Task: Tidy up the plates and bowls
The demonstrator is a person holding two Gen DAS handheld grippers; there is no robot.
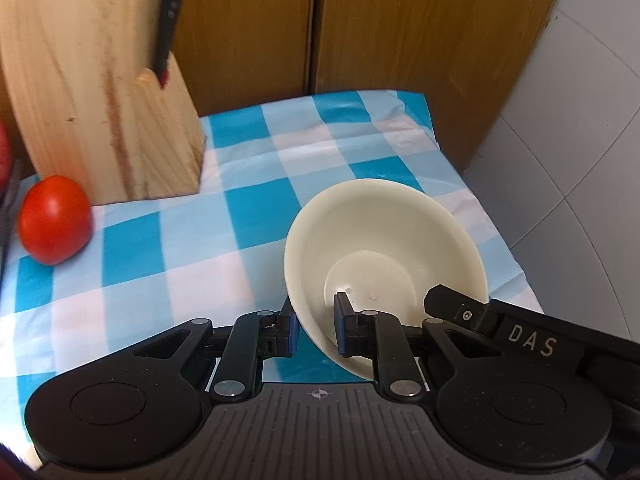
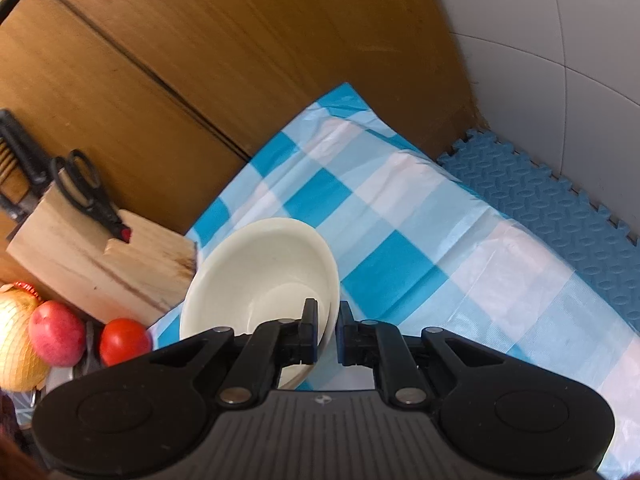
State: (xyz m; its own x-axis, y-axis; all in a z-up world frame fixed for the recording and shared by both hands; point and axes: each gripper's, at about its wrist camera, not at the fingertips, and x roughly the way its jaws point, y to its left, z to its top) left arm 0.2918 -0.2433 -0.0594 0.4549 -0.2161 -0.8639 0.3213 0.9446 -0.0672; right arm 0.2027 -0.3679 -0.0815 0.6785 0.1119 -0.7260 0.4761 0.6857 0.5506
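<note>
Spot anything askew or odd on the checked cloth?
Yes: the cream bowl is tipped on its side, not sitting flat, pinched by the rim from both sides by the left hand-held gripper and the right hand-held gripper. The tablecloth is wrinkled near its far corner. No spills or damage visible.

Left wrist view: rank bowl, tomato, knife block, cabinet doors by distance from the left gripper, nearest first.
1. bowl: rim clamped in the left gripper, right of centre.
2. tomato: left edge, on the checked cloth.
3. knife block: behind the tomato, upper left.
4. cabinet doors: at the back, beyond the cloth.
</note>
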